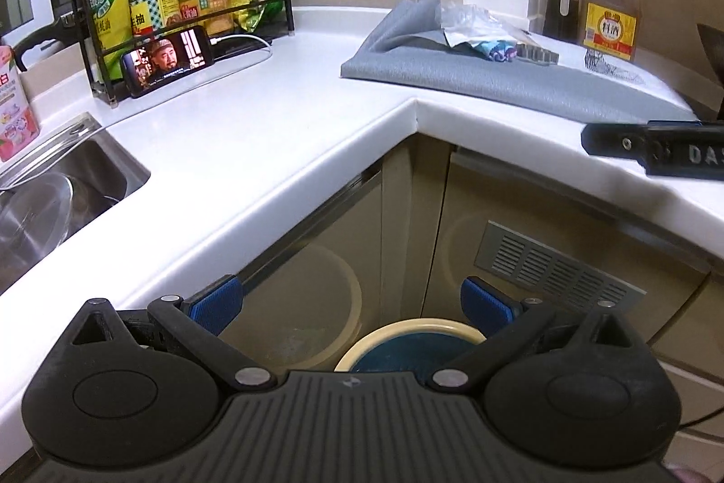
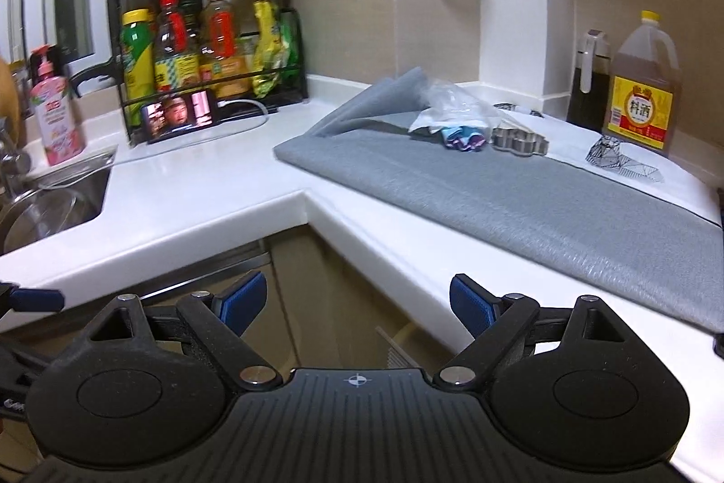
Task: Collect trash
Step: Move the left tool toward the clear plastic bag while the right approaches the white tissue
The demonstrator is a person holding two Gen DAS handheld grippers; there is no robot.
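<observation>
From the left wrist view, my left gripper (image 1: 350, 299) hangs in front of the cabinet corner with its blue pads wide apart and nothing between them; below it sits a cream-rimmed bin (image 1: 407, 340) with a dark liner. The trash, a crumpled clear plastic wrapper (image 1: 470, 26) with a small blue-and-purple packet (image 1: 497, 53) against it, lies on the grey mat (image 1: 452, 75) near the worktop's back edge, up and to the right of these jaws, well apart from them. The right gripper's finger (image 1: 633, 145) juts in from the right, over the worktop's front edge, between me and the mat

From the right wrist view, my right gripper (image 2: 357, 304) has its jaws spread, empty, just off the inner corner of the worktop (image 2: 203, 184). The wrapper (image 2: 448, 107) and packet (image 2: 464, 136) lie ahead and slightly right, beside a metal cookie cutter (image 2: 518, 141); the heap's long axis runs roughly across my line of approach. I judge the right hand nearer and better aligned, pointing gently downward, so a forward reach over the mat's near edge should serve
</observation>
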